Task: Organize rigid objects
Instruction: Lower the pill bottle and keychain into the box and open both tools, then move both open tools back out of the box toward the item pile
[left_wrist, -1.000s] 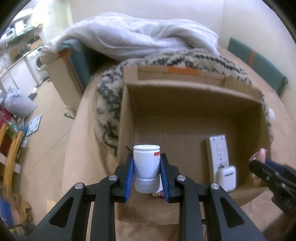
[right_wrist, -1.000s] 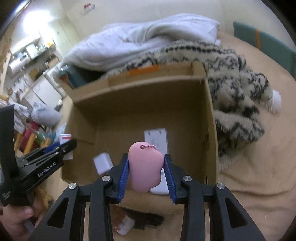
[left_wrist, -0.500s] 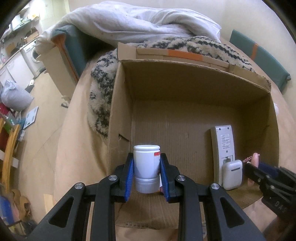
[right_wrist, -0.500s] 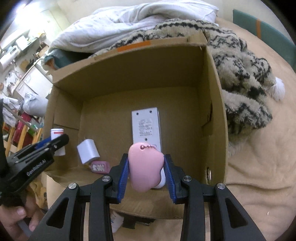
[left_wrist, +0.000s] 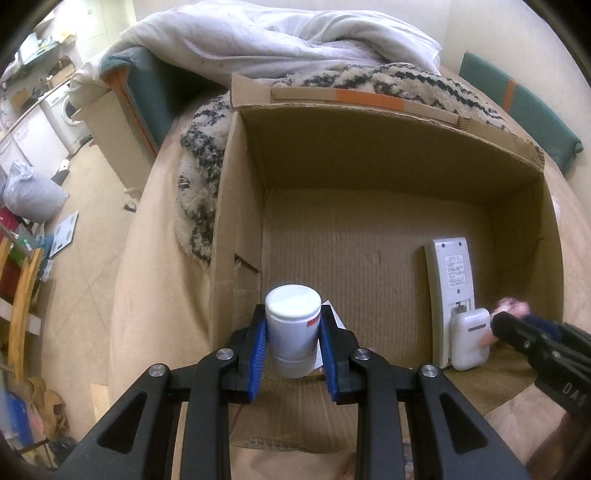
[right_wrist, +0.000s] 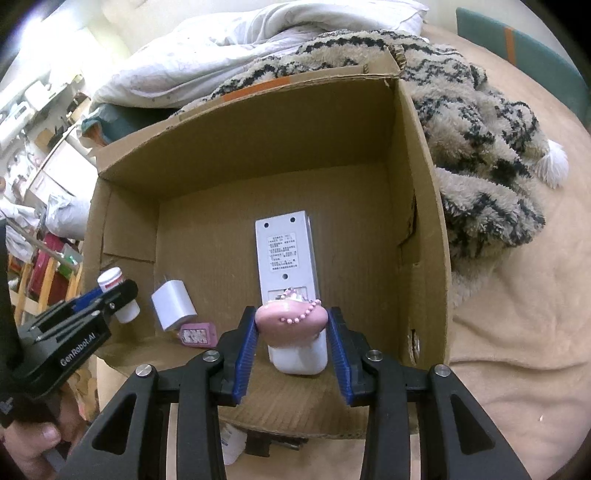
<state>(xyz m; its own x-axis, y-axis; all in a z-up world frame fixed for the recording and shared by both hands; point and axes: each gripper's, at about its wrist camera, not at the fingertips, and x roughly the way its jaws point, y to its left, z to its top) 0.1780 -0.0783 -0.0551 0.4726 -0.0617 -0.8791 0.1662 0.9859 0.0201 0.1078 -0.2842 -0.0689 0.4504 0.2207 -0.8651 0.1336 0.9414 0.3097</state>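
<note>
- Right gripper (right_wrist: 291, 332), its jaws just opening around the pink pouch (right_wrist: 291, 323), could drop it onto the earbud case (right_wrist: 301, 356) inside the cardboard box (right_wrist: 417, 206).
- Left gripper (left_wrist: 293, 354), jaws clamped on the white bottle (left_wrist: 293, 328), could clip the box's wall.

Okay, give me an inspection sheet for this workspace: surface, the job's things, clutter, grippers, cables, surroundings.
Surface: tan bed cover under the open cardboard box.
Job's things: white remote, white case, white charger and pink tag lie in the box.
Clutter: patterned fleece blanket, white duvet.
Grippers: left gripper shut on the white bottle; right gripper, jaws just opening, pink pouch between them.
Cables: nothing seen.
Surroundings: washing machine, cluttered floor.
</note>
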